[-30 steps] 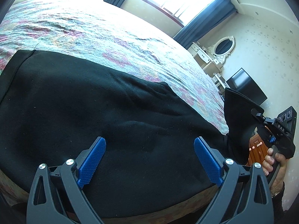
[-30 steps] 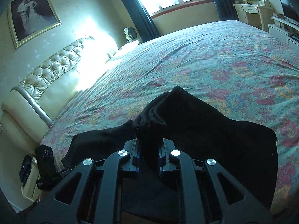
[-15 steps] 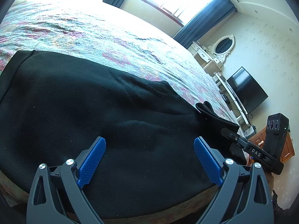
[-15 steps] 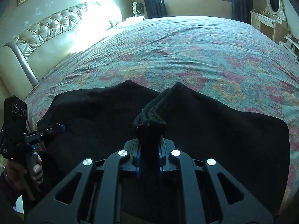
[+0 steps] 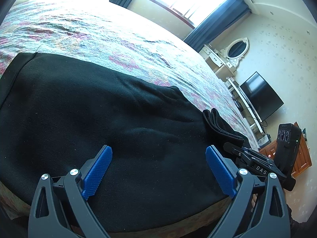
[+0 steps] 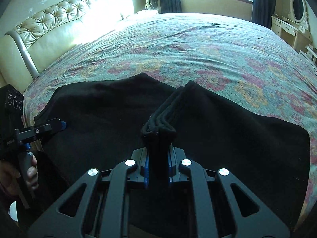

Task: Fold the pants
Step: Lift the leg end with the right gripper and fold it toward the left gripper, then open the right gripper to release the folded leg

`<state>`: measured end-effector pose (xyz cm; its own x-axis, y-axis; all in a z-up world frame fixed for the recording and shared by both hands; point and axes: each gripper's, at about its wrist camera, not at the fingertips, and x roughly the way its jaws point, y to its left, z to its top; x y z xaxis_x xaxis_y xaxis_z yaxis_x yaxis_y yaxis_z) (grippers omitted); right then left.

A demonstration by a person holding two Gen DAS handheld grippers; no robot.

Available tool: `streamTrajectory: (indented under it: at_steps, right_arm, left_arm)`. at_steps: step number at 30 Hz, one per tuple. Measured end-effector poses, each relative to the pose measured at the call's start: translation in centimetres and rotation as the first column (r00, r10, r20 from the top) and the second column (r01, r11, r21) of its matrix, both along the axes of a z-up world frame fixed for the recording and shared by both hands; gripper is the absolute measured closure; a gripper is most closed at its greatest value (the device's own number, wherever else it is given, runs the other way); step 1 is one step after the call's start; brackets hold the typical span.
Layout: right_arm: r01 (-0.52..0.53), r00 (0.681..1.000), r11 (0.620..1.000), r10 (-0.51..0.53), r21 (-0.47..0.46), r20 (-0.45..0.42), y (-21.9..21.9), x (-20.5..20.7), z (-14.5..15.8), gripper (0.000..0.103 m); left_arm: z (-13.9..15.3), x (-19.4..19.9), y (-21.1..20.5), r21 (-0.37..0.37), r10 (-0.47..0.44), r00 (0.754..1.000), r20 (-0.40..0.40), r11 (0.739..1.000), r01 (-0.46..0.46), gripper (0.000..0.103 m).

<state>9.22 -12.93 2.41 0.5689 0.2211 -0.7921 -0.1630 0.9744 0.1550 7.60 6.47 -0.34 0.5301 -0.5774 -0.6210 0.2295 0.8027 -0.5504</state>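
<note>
Black pants [image 5: 99, 119] lie spread on the floral bedspread [image 5: 99, 33] near the bed's front edge. My left gripper [image 5: 158, 170] is open and empty, its blue pads [image 5: 97, 170] hovering just above the cloth. My right gripper [image 6: 157, 168] is shut on a bunched, layered edge of the pants [image 6: 158, 127] and holds it over the flat part [image 6: 237, 134]. In the left wrist view the right gripper [image 5: 233, 147] comes in from the right with that folded edge [image 5: 220, 125]. In the right wrist view the left gripper [image 6: 59, 126] shows at the left.
A padded headboard [image 6: 49, 29] is at the far left. A dresser with an oval mirror [image 5: 235, 49], a television [image 5: 261, 97] and a wooden cabinet [image 5: 301, 158] stand to the right of the bed. Windows with dark curtains [image 5: 216, 17] are behind.
My right gripper has carried the gripped pants edge from beyond the bed's right edge leftward over the flat pants and lowered it. My left gripper has stayed put, open.
</note>
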Motion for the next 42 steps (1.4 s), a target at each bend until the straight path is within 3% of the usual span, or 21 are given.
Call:
streamTrajectory:
  at_steps: [19,24,26,29,33,37,40,42]
  right_arm:
    - [-0.142,0.989,0.988,0.140,-0.066,-0.040,3.1,-2.5,-1.6,0.089]
    - [-0.227,0.973,0.964,0.220,-0.140,-0.068,4.1,-3.6,-2.1,0.077]
    - [-0.256,0.967,0.953,0.248,-0.161,-0.066,4.5,-4.0,-2.2,0.065]
    - [-0.263,0.963,0.963,0.259,-0.065,-0.068,4.1,-4.3,-2.0,0.043]
    - [-0.212,0.977,0.977,0.212,0.040,-0.009,2.9,-5.0,-0.1,0.041]
    - [-0.176,0.984,0.982,0.173,0.073,0.046,1.2,-5.9,1.6,0.034]
    - [-0.135,0.991,0.981,0.133,0.136,0.030,-0.4,-6.2,1.8,0.034]
    - [-0.097,0.995,0.976,0.098,0.193,0.004,-1.6,-6.2,1.5,0.034]
  left_arm:
    - [-0.1,0.2,0.4,-0.021,0.002,1.000,-0.009,1.000,-0.003,0.009]
    - [0.2,0.2,0.7,-0.040,-0.002,1.000,-0.019,0.999,0.001,0.009]
    - [0.3,0.3,0.9,-0.046,-0.002,1.000,-0.021,0.999,0.001,0.009]
    - [0.4,0.3,1.3,-0.060,-0.004,1.000,-0.030,0.998,0.003,0.009]
    - [1.1,-0.1,2.7,-0.101,0.017,0.999,-0.040,0.995,-0.021,0.009]
    - [2.7,-0.7,6.5,-0.155,0.077,0.997,-0.032,0.985,-0.081,0.009]
    - [3.5,-0.9,11.2,-0.206,0.180,0.983,-0.031,0.961,-0.182,0.009]
    - [3.1,-0.7,14.8,-0.237,0.264,0.961,-0.076,0.932,-0.275,0.009]
